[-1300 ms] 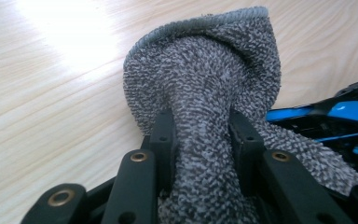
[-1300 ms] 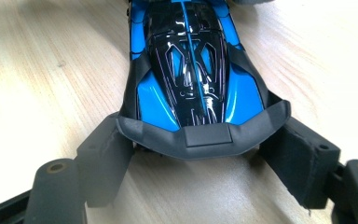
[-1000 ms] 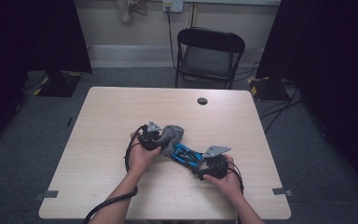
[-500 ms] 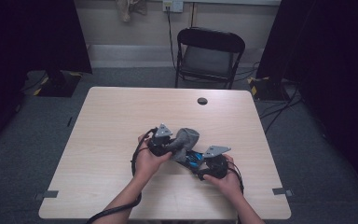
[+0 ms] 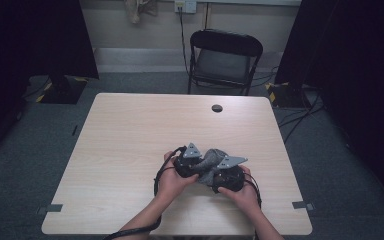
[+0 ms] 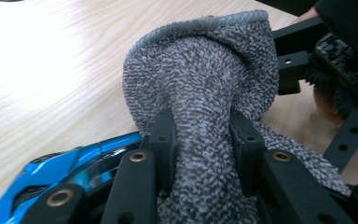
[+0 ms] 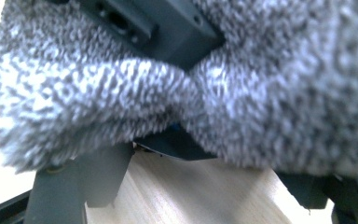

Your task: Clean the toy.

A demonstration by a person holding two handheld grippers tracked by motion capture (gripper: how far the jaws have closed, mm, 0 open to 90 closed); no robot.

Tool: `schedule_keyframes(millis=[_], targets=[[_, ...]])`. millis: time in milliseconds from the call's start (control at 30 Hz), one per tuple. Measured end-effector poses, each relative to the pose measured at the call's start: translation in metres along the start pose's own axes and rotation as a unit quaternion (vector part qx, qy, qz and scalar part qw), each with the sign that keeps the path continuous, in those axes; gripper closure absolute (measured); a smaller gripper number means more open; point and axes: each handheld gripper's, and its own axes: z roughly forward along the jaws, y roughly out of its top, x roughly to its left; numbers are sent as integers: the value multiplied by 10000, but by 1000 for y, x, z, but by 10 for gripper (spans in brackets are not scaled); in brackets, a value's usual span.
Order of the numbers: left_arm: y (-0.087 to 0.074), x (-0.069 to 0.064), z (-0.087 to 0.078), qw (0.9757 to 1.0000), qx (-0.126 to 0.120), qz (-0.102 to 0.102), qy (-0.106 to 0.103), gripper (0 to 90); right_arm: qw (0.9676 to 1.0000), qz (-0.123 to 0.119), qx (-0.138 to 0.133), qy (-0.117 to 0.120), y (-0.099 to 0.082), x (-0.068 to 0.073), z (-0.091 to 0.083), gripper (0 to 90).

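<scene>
A grey knitted cloth (image 5: 211,159) is bunched between my two grippers near the table's front edge. My left gripper (image 6: 204,140) is shut on a thick fold of the cloth (image 6: 205,88), its jaws pinching both sides. A glossy blue object (image 6: 65,172) lies just under and left of those jaws in the left gripper view. My right gripper (image 5: 219,176) faces the left one; in its own view the cloth (image 7: 121,93) drapes over its tips. A dark end of the blue object (image 7: 168,142) sits between its spread jaws, which seem closed on it.
The pale wooden table (image 5: 130,140) has a small black round disc (image 5: 217,108) near its far edge. A black folding chair (image 5: 225,60) stands behind the table. Cables trail from both grippers toward the front edge.
My left hand has carried the cloth rightward until it meets the right gripper. The blue object, in plain sight between the grippers before, is now covered by the cloth in the high view.
</scene>
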Motion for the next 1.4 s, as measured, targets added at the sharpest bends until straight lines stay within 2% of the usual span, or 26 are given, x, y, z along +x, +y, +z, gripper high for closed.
schedule_keyframes(millis=[133,300,467,600,767,1133,1267,1400], targets=[[0,8,-4,9999,-15,-64,93,675,10000,0,1,3,0,0,0,256],[-1,23,-11,9994,56,-141,319,673,10000,-2,-1,1,0,0,0,256],[-6,37,-16,9987,25,-325,383,669,10000,-1,-1,2,0,0,0,256],[-10,48,-21,9977,49,-443,517,670,10000,-1,-1,2,0,0,0,256],[-16,59,-25,9967,130,-459,652,670,10000,2,-3,0,0,0,0,256],[-25,77,-31,9936,164,-690,874,670,10000,-3,-1,0,0,0,0,256],[-30,84,-35,9917,174,-882,920,670,10000,-5,-3,0,0,0,0,256],[-31,86,-40,9907,222,-912,983,670,10000,2,-3,0,0,0,0,256]])
